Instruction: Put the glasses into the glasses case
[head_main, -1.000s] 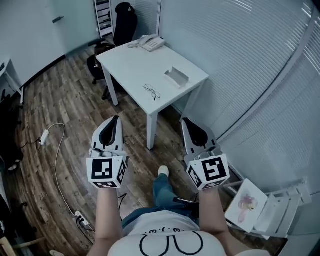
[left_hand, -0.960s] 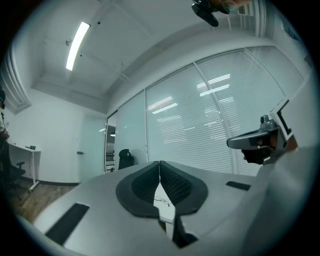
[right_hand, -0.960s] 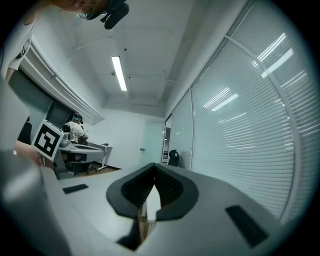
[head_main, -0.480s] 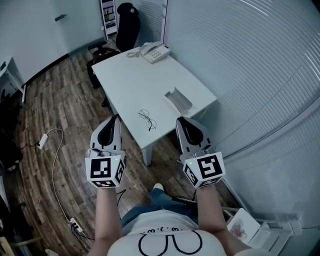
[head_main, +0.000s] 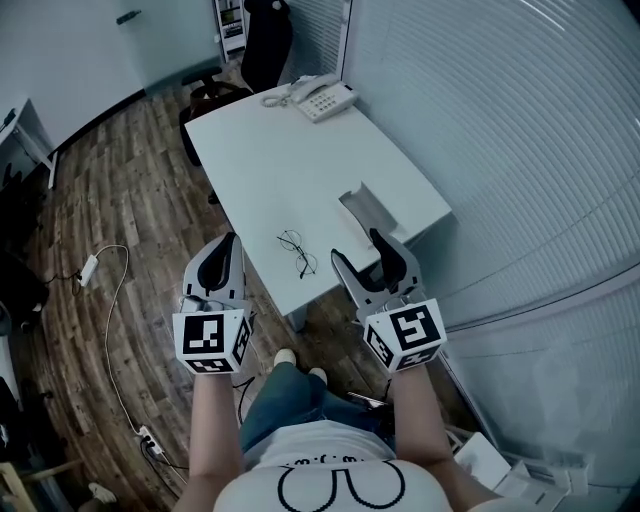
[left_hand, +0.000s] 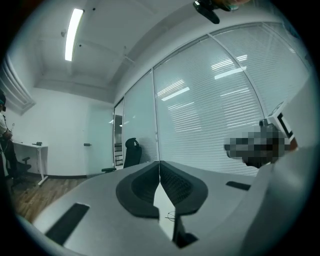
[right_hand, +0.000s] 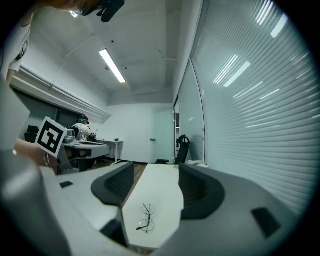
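While both grippers point level toward the white bench (head_main: 300, 170), neither holds anything. The left gripper (head_main: 230, 243) hangs over the wooden floor (head_main: 120, 200) just off the bench's left edge, and its own view shows its jaws closed, tips meeting. The right gripper (head_main: 358, 248) sits over the bench's near edge by the corner. Its jaws have just been opening and now stand wide apart, and its view shows only bare bench top and, farther ahead, the glasses (head_main: 298, 252) between them, untouched. The glasses lie flat on the bench close to its near edge, between the two grippers as the head view shows them, nearer the right one. The glasses case (head_main: 366, 208) lies open at the bench's right-hand edge, beside the wall of blinds (head_main: 500, 130), apart from the glasses and just beyond the right gripper's outer jaw tip. Past the glasses the bench top is bare all the way to the telephone (head_main: 322, 98) at the far end, so the middle gives open room. To the right, the blinds close in near the bench edge. To the left the floor is open, crossed only by a cable (head_main: 112, 290), and an office chair (head_main: 266, 38) stands behind the bench's far corner.
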